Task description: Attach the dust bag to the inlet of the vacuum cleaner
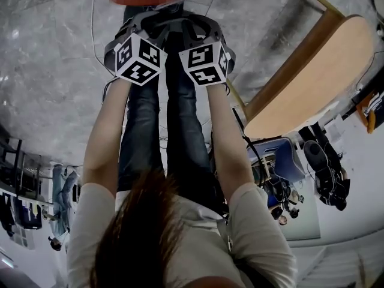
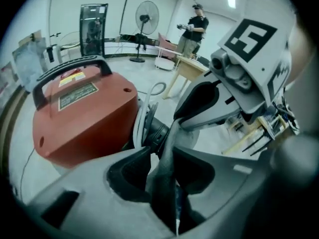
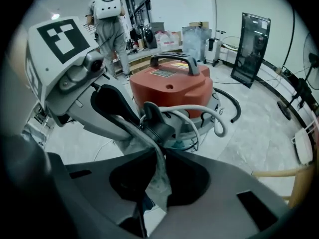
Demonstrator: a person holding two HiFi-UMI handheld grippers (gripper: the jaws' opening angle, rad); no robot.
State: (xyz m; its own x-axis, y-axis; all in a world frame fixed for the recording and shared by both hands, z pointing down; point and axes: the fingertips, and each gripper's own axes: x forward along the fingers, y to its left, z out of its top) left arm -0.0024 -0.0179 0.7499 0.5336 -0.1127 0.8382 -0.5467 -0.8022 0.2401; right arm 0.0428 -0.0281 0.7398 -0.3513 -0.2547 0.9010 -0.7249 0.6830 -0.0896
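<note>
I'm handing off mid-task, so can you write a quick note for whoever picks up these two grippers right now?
Grippers: left gripper shut on the dust bag cloth; right gripper shut on the same bag.
Things: both hold the bag at the dark inlet of the red vacuum cleaner.
Done: bag is at the inlet.
To do: seat its mouth over the inlet. Whether it is already on cannot be told.

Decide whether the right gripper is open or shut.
Shut: the right gripper pinches the grey dust bag between its jaws, the fabric running up toward the red vacuum cleaner.
</note>
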